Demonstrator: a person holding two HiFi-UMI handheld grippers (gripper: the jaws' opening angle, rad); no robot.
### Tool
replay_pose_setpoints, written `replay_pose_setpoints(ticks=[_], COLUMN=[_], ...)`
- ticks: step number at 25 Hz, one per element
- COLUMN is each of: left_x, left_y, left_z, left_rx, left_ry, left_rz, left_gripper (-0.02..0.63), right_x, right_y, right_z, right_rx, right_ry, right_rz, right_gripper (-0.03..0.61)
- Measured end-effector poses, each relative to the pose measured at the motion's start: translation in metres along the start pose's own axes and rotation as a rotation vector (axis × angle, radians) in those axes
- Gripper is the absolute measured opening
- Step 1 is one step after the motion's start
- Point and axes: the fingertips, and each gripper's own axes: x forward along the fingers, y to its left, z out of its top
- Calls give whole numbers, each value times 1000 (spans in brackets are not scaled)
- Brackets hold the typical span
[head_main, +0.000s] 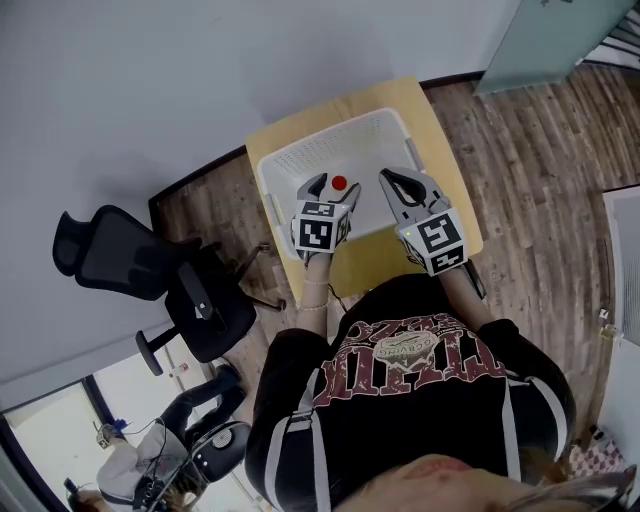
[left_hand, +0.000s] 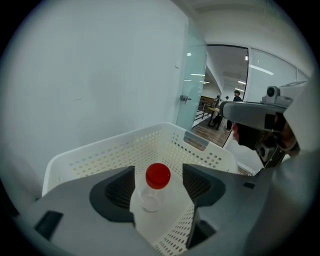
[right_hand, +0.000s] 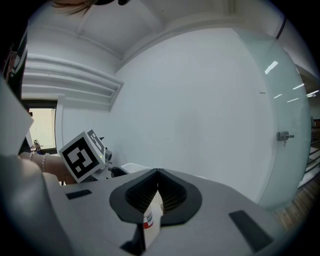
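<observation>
The bottle (left_hand: 149, 199), only a red cap in head view, stands between the spread left gripper (left_hand: 159, 170); the right gripper (right_hand: 158, 172) hovers closed, empty.

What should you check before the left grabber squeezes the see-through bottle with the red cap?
1. Left gripper open: ok, its jaws stand wide apart.
2. Clear plastic bottle with a round red cap centred between those jaws: ok, a gap shows on each side and nothing touches it.
3. Bottle standing up: ok, it looks upright inside the white perforated plastic basket.
4. Right gripper out of the way: ok, its jaws are together on nothing, off to the bottle's right.
5. Jaws low enough to catch the body and not just the cap: cannot tell.
</observation>
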Motion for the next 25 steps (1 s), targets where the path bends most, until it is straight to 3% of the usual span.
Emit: replay_pose_setpoints(ticks=[19, 23, 25], left_x=[32, 31, 31], left_y=[-1, 0, 1], left_z=[-8, -7, -8], left_rx=[51, 57, 56], left_ry=[89, 80, 77], left_rz=[-51, -35, -29], left_gripper=[331, 261, 261], right_x=[-6, -7, -7], right_y=[-26, -27, -27], right_z=[-1, -3, -4], right_rx=[15, 18, 18], right_ry=[7, 8, 7], right_rz=[-46, -48, -50], right_gripper=[17, 17, 17])
